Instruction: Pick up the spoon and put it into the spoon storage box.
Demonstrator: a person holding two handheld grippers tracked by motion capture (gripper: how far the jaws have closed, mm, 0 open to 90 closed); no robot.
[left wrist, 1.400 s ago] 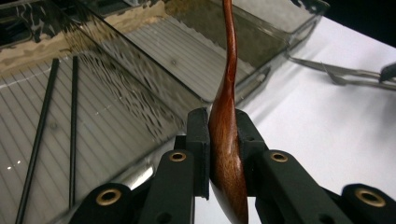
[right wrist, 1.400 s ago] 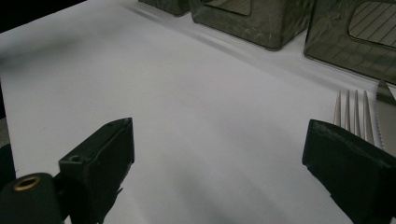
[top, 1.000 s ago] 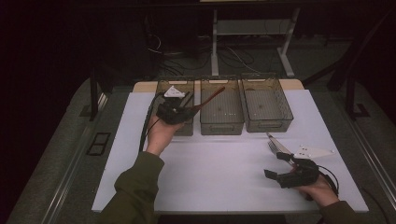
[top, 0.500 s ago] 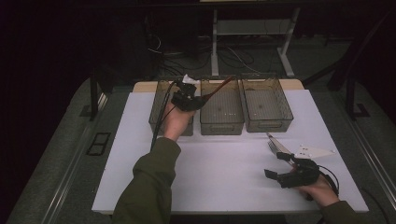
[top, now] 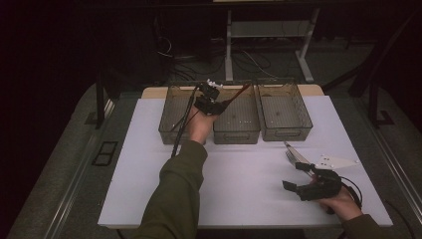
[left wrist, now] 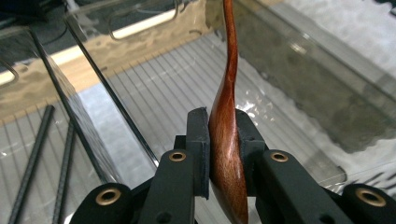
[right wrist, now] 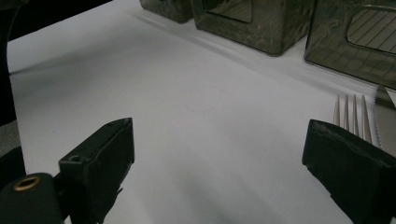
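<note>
My left gripper (top: 220, 104) is shut on a reddish-brown wooden spoon (top: 237, 94) and holds it over the middle clear bin (top: 238, 133). In the left gripper view, the pads (left wrist: 198, 140) press both sides of the spoon (left wrist: 227, 112), whose handle points up and away. My right gripper (top: 295, 176) rests at the table's front right, open with nothing between its fingers (right wrist: 100, 158). A fork (right wrist: 350, 112) and a knife (right wrist: 385, 108) lie just beyond its right jaw.
Three clear bins stand in a row at the back: the left bin (top: 169, 124), the middle one and the right bin (top: 284, 133). Two black sticks (left wrist: 32, 158) lie in the left bin. A white sheet (top: 239, 189) covers the table.
My left hand has carried the spoon from over the left bin to the right and farther back, over the middle bin. The right gripper has stayed put.
</note>
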